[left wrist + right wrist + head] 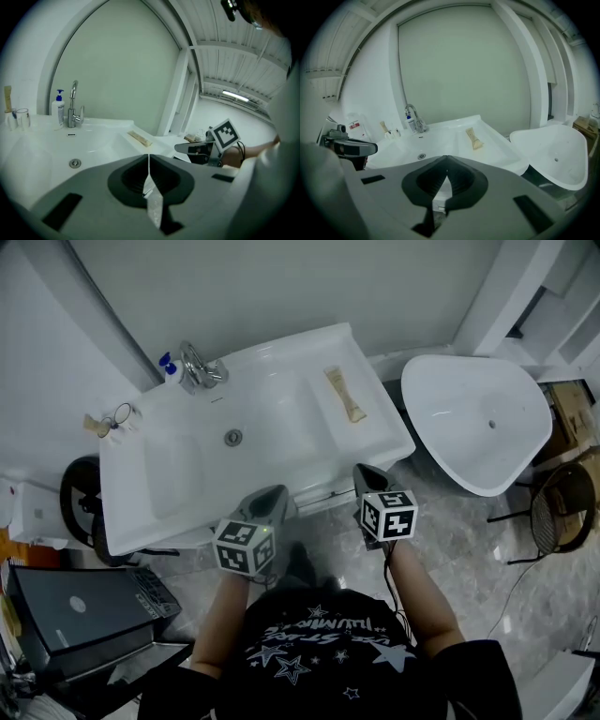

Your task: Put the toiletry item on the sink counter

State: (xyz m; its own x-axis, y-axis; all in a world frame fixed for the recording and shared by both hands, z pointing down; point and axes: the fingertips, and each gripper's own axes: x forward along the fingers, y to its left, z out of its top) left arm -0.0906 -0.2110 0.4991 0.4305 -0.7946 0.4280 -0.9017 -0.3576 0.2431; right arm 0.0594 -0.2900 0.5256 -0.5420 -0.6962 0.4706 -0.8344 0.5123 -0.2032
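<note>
The toiletry item, a tan tube (pixel 344 395), lies flat on the right shelf of the white sink counter (pixel 375 442). It also shows as the tube (pixel 139 138) in the left gripper view and the tube (pixel 473 138) in the right gripper view. My left gripper (pixel 275 495) hangs just in front of the counter's front edge, jaws shut and empty (pixel 149 157). My right gripper (pixel 364 472) is held beside it, near the counter's front right corner, also shut with nothing in it (pixel 446 159). Both are well short of the tube.
A chrome faucet (pixel 199 367) and a blue-capped soap bottle (pixel 170 365) stand at the back of the sink. A glass cup (pixel 122 416) sits at the back left. A white tub (pixel 478 427) stands to the right, a dark bin (pixel 80 498) to the left.
</note>
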